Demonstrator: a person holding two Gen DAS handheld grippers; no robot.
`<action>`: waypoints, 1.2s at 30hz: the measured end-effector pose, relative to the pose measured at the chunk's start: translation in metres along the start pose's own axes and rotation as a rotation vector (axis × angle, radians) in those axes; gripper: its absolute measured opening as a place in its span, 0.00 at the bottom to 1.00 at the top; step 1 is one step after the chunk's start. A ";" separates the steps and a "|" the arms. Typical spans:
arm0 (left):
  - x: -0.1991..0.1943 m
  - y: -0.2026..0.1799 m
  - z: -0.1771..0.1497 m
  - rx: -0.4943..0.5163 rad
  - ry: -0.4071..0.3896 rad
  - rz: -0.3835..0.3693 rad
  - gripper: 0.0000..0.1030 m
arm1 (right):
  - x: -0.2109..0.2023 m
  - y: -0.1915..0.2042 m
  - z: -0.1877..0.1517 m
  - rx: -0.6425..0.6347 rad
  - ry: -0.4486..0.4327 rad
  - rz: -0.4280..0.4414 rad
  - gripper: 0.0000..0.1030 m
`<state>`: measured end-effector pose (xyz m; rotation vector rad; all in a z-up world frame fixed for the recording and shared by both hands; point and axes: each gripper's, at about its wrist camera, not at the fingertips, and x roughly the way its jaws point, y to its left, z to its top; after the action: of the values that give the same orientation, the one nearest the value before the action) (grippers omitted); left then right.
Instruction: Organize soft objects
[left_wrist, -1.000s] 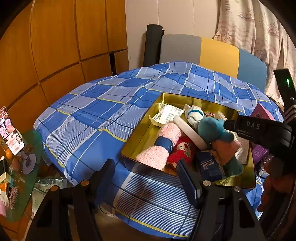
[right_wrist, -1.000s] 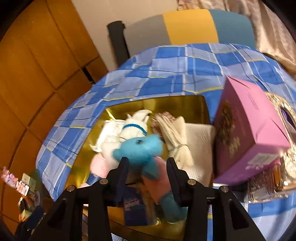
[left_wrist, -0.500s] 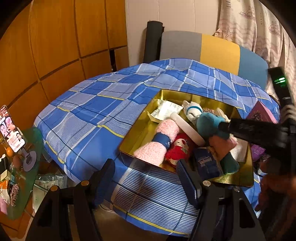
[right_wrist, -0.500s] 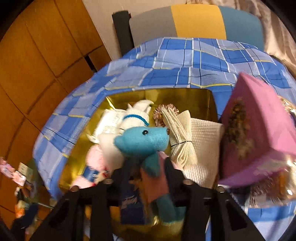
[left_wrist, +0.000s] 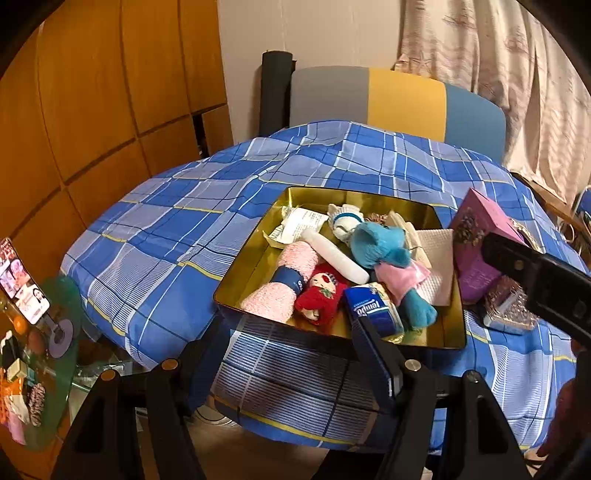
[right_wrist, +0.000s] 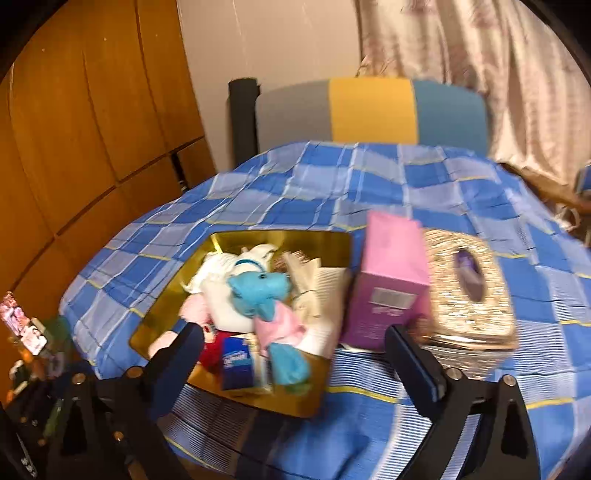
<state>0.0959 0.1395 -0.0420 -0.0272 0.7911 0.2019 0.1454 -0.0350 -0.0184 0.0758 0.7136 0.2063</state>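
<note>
A gold tin tray (left_wrist: 255, 266) on the blue checked tablecloth holds soft things: a blue plush in a pink dress (left_wrist: 376, 245), a rolled pink towel (left_wrist: 280, 288), a red doll (left_wrist: 321, 291), a white plush (left_wrist: 345, 221) and a blue tissue pack (left_wrist: 373, 310). My left gripper (left_wrist: 291, 339) hangs open at the tray's near edge, holding nothing. My right gripper (right_wrist: 295, 339) is back from the tray (right_wrist: 159, 321) with its jaws opening wide. The blue plush (right_wrist: 258, 291) lies loose in the tray beyond them, and no pad touches it.
A pink box (right_wrist: 388, 288) stands right of the tray, with a glittery tissue box (right_wrist: 469, 295) beside it. A grey, yellow and blue chair (left_wrist: 399, 103) stands behind the table. A glass side table (left_wrist: 48, 332) with a phone sits low on the left, by wooden cupboards.
The right gripper let go of the blue plush, opened wide and drew back and up. The plush now lies in the tray. The left gripper backed off a little.
</note>
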 end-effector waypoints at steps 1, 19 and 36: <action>-0.003 -0.001 0.000 0.003 0.002 -0.007 0.68 | -0.007 -0.003 -0.003 0.003 -0.011 -0.016 0.99; -0.036 -0.014 -0.017 0.014 0.016 -0.066 0.68 | -0.065 -0.005 -0.042 -0.037 -0.026 -0.155 1.00; -0.061 -0.018 -0.014 0.003 0.010 -0.075 0.68 | -0.078 -0.013 -0.047 0.021 0.059 -0.289 1.00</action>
<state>0.0475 0.1101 -0.0100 -0.0550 0.7994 0.1292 0.0595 -0.0639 -0.0059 -0.0140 0.7765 -0.0752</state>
